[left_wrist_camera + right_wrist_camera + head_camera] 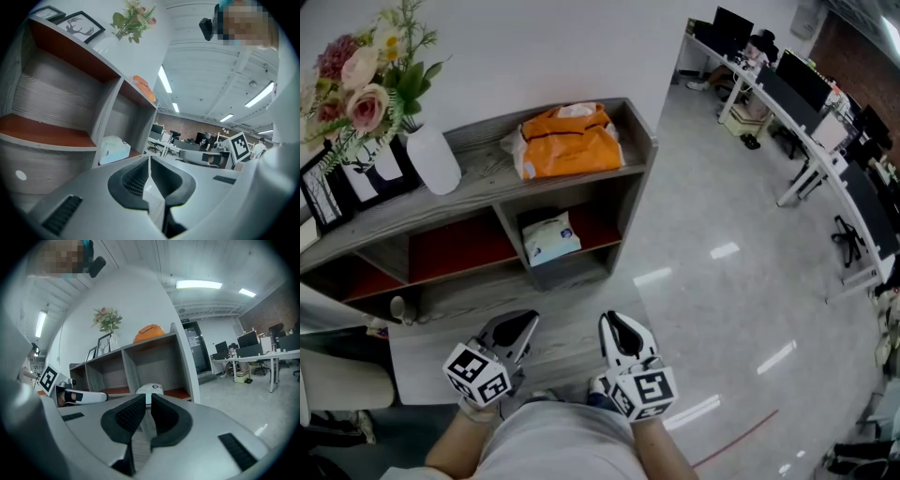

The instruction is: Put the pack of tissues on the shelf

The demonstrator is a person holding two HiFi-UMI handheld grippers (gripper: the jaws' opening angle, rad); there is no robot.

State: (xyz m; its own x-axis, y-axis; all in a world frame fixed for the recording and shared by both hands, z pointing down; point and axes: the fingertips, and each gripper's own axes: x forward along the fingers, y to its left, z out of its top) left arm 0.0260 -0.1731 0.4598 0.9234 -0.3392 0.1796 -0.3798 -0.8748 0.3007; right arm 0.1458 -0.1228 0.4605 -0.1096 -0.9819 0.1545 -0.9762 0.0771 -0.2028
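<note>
The pack of tissues (550, 238), white with blue print, lies in the lower right compartment of the grey wooden shelf (487, 178). It also shows in the left gripper view as the tissue pack (114, 150) and, just past the jaws in the right gripper view, as the pack (150, 389). My left gripper (516, 328) and right gripper (623, 330) hang side by side close to my body, well short of the shelf. The left gripper (149, 159) has its jaws together and empty. The right gripper (147, 397) shows only a sliver between its jaws, with nothing in it.
An orange bag (570, 141) lies on the shelf top beside a white vase of flowers (431, 159) and picture frames (323, 187). The left compartments have red floors. Office desks with monitors (787, 94) line the far right across a shiny grey floor.
</note>
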